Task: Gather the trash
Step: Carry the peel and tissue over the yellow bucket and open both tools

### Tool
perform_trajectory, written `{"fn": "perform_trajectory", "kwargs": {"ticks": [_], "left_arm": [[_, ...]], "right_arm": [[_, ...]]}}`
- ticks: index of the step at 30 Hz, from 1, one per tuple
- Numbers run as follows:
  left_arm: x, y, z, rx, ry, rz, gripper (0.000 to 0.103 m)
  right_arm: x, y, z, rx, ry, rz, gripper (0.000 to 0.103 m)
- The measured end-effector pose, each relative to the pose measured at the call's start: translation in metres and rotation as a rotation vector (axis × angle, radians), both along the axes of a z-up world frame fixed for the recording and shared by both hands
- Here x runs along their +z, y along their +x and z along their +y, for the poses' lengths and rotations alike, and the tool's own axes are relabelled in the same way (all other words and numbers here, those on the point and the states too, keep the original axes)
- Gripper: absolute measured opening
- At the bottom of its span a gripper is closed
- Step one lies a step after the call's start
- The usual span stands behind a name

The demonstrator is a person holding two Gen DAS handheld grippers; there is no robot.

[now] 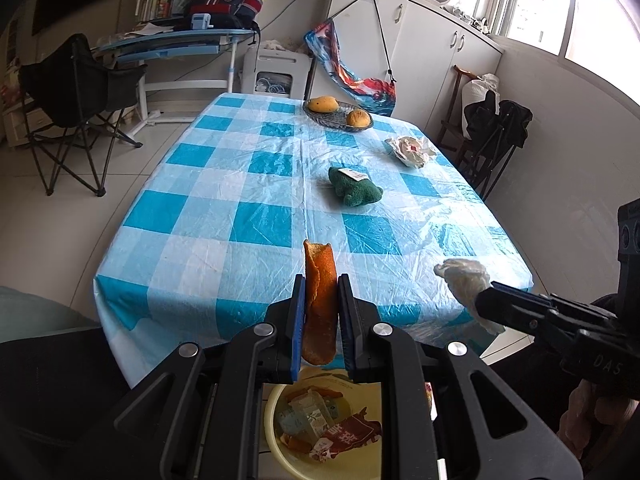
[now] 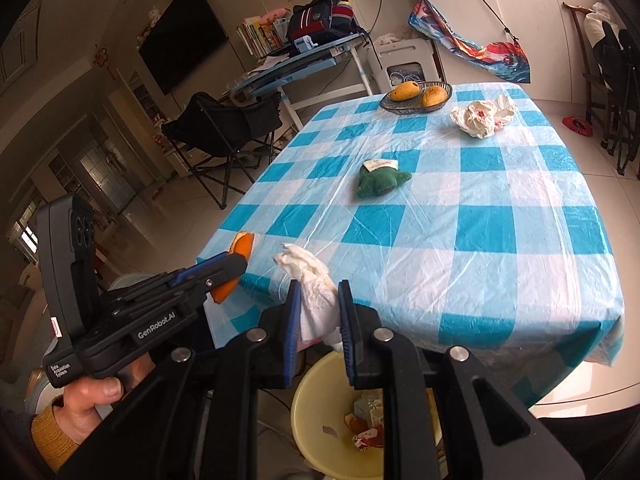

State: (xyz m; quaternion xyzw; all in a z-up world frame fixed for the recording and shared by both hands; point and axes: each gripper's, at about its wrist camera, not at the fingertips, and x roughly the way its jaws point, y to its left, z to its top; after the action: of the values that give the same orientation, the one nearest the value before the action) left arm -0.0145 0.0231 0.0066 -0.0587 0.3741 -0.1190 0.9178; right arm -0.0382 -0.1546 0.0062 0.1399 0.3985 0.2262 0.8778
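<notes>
Left claw [image 1: 320, 312]: we have it clamped on the orange peel [image 1: 319, 300]. The peel stands upright between the pads, top end poking above the fingertips, bottom end hanging below them. It sits over the near edge of the worktop [image 1: 224, 208].

Yellow bin [image 1: 280, 432] sits directly below the left claw, on the floor by the worktop edge, wrappers and peel scraps already inside.

Right claw [image 2: 319, 312]: we have it closed on the crumpled white tissue [image 2: 316, 284]. The wad bulges out above and ahead of the fingertips, a tail hangs below the pads. The bin rim [image 2: 304, 396] is right underneath it too.

Both claws are side by side at the near worktop edge, apart, not touching.

On the worktop beyond: green plush toy [image 1: 354, 191] mid-cloth, crumpled white wrapper [image 1: 410, 151] farther right, basket with two mangoes [image 1: 338, 114] at the far end. All well apart from both claws.
</notes>
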Motion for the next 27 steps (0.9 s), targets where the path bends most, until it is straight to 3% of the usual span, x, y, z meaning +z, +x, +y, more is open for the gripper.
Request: {"fn": "perform_trajectory", "kwargs": {"ticks": [4,27], "left_arm": [[0.0,-0.008,-0.001,-0.006,0.006,0.0,0.015],[-0.014,-0.039,-0.016,-0.066,0.073,0.062,0.015]], "right_arm": [[-0.013,-0.014,-0.005,-0.01,0.034,0.055,0.019],[-0.033,-0.033,0.0,-0.012,0.025,0.147,0.019]]}}
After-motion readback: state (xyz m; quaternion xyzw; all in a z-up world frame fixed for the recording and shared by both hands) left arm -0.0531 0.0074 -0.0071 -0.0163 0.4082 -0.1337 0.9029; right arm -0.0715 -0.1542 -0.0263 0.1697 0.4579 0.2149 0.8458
